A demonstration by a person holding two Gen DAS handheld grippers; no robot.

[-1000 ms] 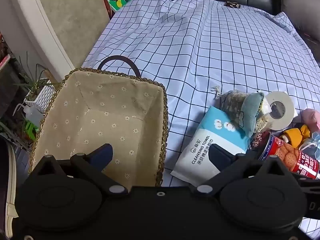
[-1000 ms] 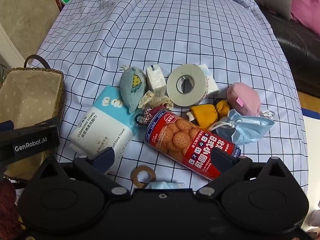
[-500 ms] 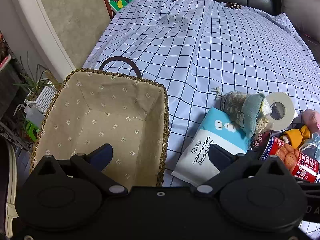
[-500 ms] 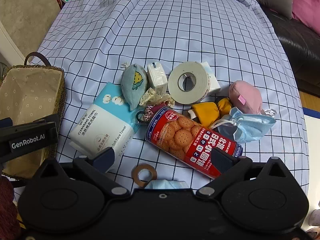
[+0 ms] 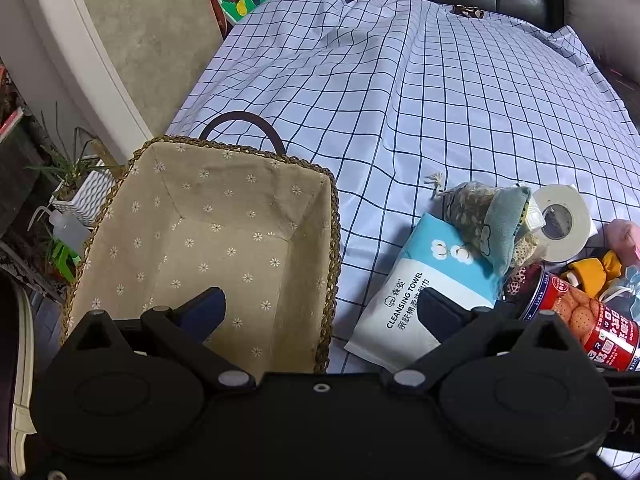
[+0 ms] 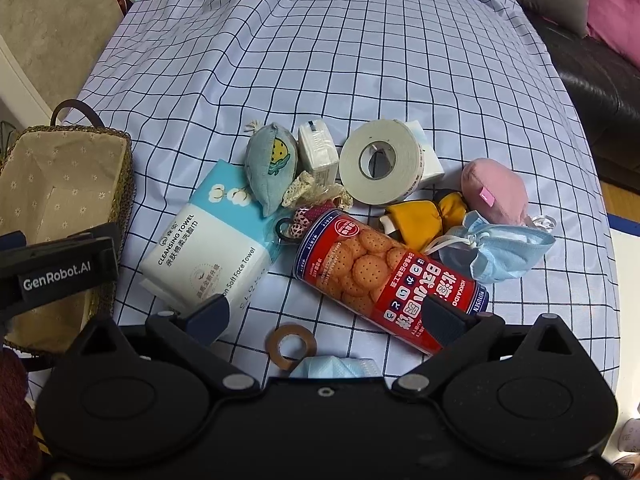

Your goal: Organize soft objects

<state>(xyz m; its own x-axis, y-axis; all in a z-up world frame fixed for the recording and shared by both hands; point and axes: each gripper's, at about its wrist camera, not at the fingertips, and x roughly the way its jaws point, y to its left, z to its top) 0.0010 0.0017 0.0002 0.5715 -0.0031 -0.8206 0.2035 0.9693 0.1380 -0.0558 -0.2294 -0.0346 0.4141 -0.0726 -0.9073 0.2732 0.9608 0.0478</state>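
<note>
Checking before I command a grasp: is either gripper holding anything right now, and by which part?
Nothing is held. The left gripper and the right gripper are both open with nothing between their fingers.

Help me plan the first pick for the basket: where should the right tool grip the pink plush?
Grip the pink plush across its rounded middle, coming from above on its far right side: that flank lies bare, while the yellow pouch and blue mask crowd its near edge.

Your count on the checked cloth

You have one lined basket (image 6: 60, 184), one towel pack (image 6: 208, 248), one biscuit can (image 6: 388, 276), one tape roll (image 6: 380, 162), one brown ring (image 6: 291, 347), two blue face masks (image 6: 500, 248), two tissue packets (image 6: 318, 152), and three small stuffed pouches: blue (image 6: 272, 166), yellow (image 6: 420, 220), pink (image 6: 494, 192).
</note>
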